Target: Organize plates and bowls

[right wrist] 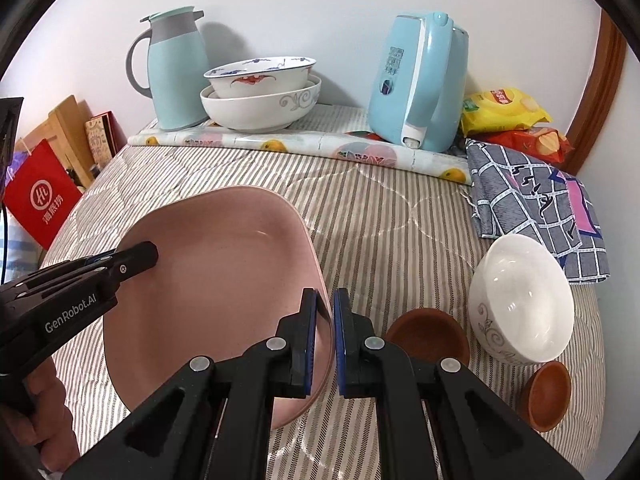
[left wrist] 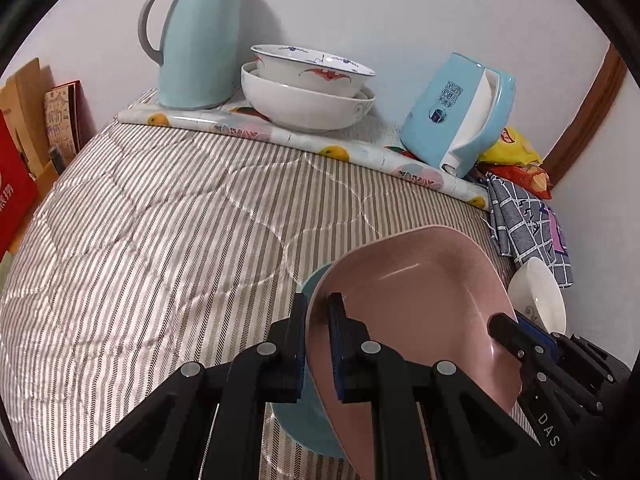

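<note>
Left wrist view is showing the pink plate (left wrist: 420, 304) being held tilted above the striped quilt (left wrist: 160, 240), with the left gripper (left wrist: 318, 344) clamping its near rim, one finger on each face of the plate. Under the plate a blue plate (left wrist: 308, 420) is lying on the quilt, mostly hidden. The right gripper (left wrist: 520, 340) is reaching in from the right and touching the plate's far rim.

Right wrist view is showing the right gripper (right wrist: 325, 344) straddling the pink plate's (right wrist: 216, 280) edge; a narrow gap is showing between one pad and the rim, so I cannot tell whether it is truly pinching. The left gripper (right wrist: 136, 258) is biting the opposite rim.

Just right of the plate, two small brown bowls are sitting on the quilt, one (right wrist: 428, 334) near the right gripper and one (right wrist: 548, 396) further right. A white bowl (right wrist: 524, 300) is lying tipped on its side between them, beside a blue checked cloth (right wrist: 540, 208).

Along the wall, two large white bowls (right wrist: 260, 92) are sitting nested on a fruit-print mat (right wrist: 304, 144), between a pale blue thermos jug (right wrist: 172, 68) and a blue kettle (right wrist: 420, 80). Snack bags (right wrist: 508, 120) are lying in the corner.
</note>
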The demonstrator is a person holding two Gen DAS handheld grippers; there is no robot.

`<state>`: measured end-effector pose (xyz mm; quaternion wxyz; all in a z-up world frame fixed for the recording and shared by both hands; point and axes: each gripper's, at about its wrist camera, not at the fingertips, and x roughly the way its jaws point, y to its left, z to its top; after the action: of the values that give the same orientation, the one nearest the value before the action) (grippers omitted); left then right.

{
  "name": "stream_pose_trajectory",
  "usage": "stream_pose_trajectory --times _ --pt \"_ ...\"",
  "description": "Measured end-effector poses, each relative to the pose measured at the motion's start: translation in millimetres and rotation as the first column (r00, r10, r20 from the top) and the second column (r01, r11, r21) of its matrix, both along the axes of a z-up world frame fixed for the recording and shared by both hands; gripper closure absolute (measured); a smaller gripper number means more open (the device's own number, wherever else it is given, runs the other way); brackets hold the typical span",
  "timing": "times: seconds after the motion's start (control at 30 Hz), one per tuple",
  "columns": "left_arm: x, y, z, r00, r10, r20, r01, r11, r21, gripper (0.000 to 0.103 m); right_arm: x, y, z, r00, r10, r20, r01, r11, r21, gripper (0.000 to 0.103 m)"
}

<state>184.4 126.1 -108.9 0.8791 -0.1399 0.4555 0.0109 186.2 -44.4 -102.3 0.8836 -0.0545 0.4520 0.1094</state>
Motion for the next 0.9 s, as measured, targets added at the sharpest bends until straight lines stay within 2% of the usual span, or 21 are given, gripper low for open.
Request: stream_pose_trajectory --times 0.53,0.9 --pt "5 1 -21 0.999 0.000 -0.051 0.000 1.000 -0.011 0.093 15 0 -17 0.998 0.046 -0.035 -0.047 0.998 -0.033 0.096" --pt "7 4 -17 0.999 0.003 -0.044 -0.004 1.000 -0.018 0.093 18 0 -20 0.992 0.124 -0.034 -0.125 0.991 -0.050 0.098"
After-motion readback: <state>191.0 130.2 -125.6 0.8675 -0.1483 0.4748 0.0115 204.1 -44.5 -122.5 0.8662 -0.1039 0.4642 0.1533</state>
